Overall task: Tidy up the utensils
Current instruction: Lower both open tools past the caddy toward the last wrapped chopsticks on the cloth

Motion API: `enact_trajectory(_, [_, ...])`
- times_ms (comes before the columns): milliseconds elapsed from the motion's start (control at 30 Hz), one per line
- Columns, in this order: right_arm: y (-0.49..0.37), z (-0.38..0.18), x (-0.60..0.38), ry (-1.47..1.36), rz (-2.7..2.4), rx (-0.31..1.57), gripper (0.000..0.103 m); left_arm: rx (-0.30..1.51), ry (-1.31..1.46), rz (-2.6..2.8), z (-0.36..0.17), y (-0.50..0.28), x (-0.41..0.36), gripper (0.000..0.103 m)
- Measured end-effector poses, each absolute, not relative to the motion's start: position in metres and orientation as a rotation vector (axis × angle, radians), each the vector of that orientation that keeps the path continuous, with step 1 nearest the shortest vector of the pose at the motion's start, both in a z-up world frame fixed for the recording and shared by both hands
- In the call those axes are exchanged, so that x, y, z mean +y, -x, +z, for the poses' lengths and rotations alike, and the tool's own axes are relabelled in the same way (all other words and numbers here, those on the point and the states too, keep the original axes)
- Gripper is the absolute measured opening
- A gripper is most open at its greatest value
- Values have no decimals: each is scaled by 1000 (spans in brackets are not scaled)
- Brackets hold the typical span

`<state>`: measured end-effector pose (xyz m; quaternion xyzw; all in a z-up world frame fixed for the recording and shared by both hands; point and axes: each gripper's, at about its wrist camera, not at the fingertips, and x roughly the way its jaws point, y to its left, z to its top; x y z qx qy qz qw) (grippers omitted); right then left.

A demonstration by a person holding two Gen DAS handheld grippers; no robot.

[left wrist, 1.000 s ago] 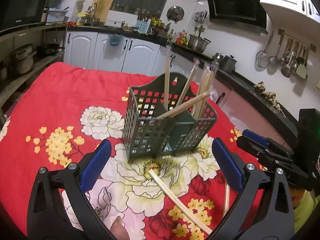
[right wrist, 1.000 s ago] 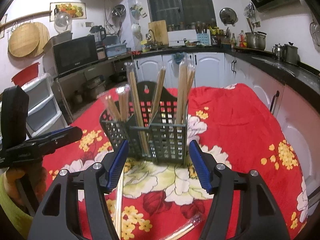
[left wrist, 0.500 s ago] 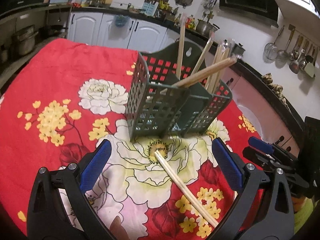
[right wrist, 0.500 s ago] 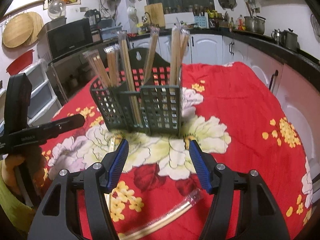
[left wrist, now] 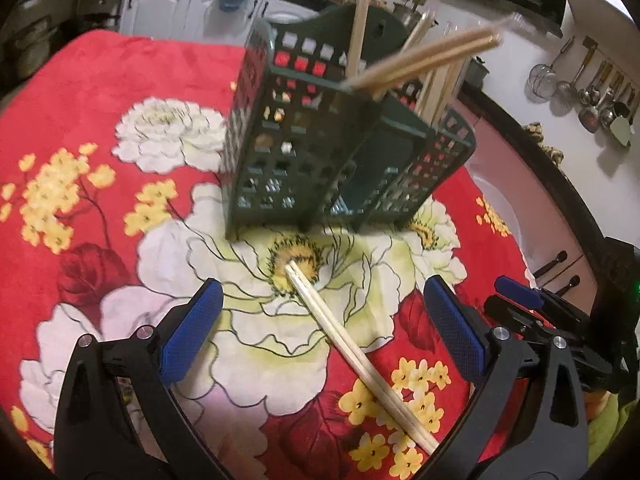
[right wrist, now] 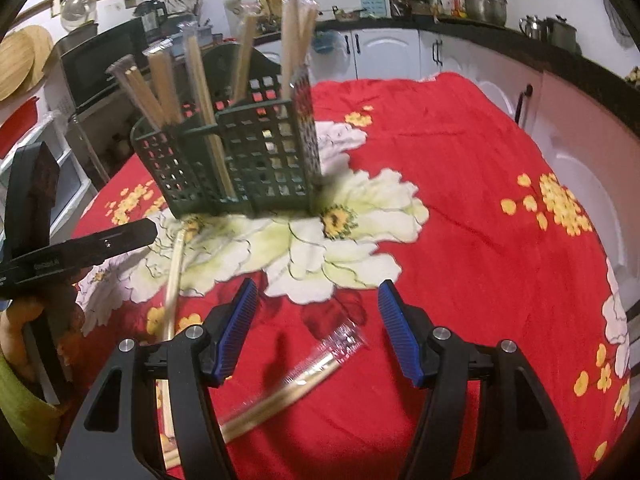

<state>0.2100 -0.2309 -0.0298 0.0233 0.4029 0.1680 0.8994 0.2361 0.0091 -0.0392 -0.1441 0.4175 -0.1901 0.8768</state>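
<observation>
A dark green perforated utensil holder [left wrist: 320,152] stands on the red floral tablecloth and holds several pairs of wooden chopsticks; it also shows in the right wrist view [right wrist: 236,160]. A bare pair of chopsticks [left wrist: 356,352] lies on the cloth between the fingers of my left gripper [left wrist: 324,340], which is open and empty above it. A plastic-wrapped pair of chopsticks [right wrist: 296,380] lies between the fingers of my right gripper [right wrist: 316,332], which is open and empty. The bare pair [right wrist: 174,276] also lies to the right gripper's left.
The table is covered by a red floral cloth [right wrist: 480,200]. White kitchen cabinets [right wrist: 384,52] and a dark counter run behind it. Ladles hang on the wall [left wrist: 592,92]. The right gripper [left wrist: 560,320] shows at the left view's right edge.
Both grippers have tilted downward and come lower toward the cloth. The holder now sits higher in both views and the lying chopsticks lie between the fingers. Both grippers stayed open.
</observation>
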Motion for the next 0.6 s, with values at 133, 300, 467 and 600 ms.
enact_trajectory(133, [-209,-35,-235,-72,364,863,61,915,313,-408,-48,-243,5,79])
enact_trajectory(300, [-208,-41,-240,-97,368,903,60,954,343,-399,-57,-258,3,71])
enact_trajectory(467, [-211,-49,-246,-134,356,947,58,965,350,-369,-60,-273,6,56])
enact_trajectory(600, [-218,-59,-246,-165,352,988,49,952,338,-341,-63,-276,9,35])
